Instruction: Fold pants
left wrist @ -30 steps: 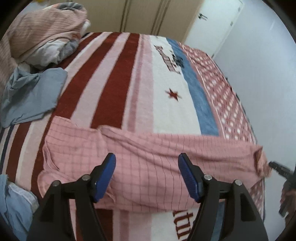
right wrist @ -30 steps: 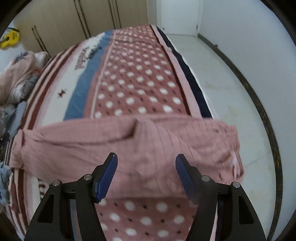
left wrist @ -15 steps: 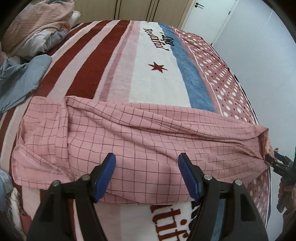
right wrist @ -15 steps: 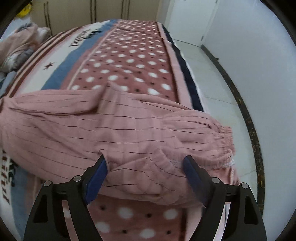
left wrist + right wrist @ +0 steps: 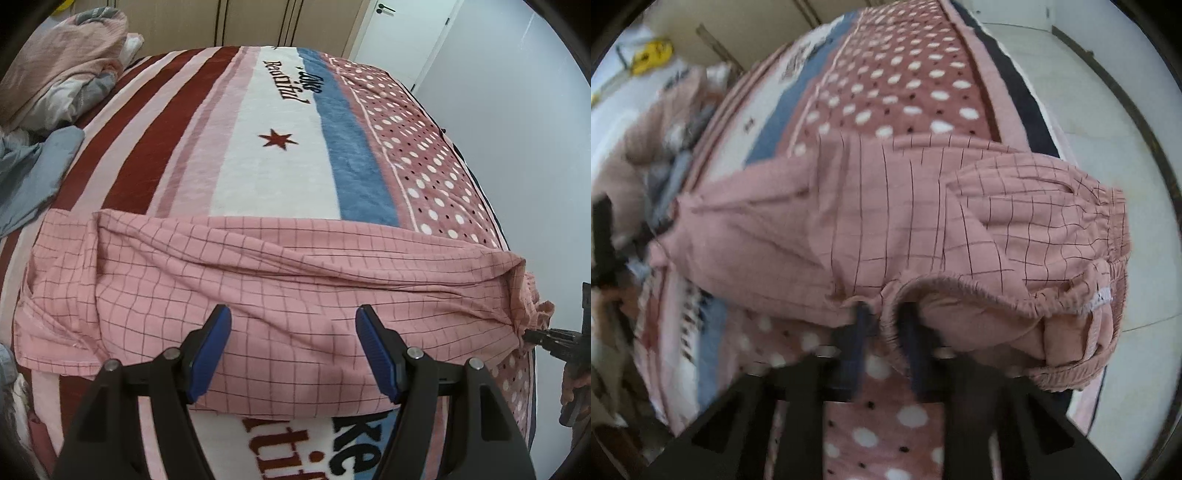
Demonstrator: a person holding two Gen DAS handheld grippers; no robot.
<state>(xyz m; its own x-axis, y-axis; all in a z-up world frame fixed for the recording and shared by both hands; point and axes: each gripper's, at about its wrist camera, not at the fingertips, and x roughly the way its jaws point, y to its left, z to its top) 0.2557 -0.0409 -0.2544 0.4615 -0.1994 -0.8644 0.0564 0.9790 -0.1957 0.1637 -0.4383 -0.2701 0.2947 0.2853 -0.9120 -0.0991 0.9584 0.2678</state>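
Note:
Pink checked pants [image 5: 258, 280] lie sideways across the bed, leg ends at the left, waistband bunched at the right. My left gripper [image 5: 293, 343] is open and empty, held just above the near edge of the pants' middle. My right gripper [image 5: 884, 325] is shut on the elastic waistband [image 5: 960, 288] and lifts it off the bed; it shows at the right edge of the left wrist view [image 5: 546, 338], pinching the gathered waist. The pants [image 5: 868, 221] stretch away to the left in the blurred right wrist view.
The bed carries a striped and dotted blanket [image 5: 280, 177]. A pile of clothes [image 5: 55, 81] and a grey garment [image 5: 33, 177] lie at the far left. The bed's right edge drops to a white floor [image 5: 1089, 110] beside a wall.
My right gripper has closed on the waistband and raised it, bunching the waist. My left gripper has stayed open over the pants, drawing back slightly.

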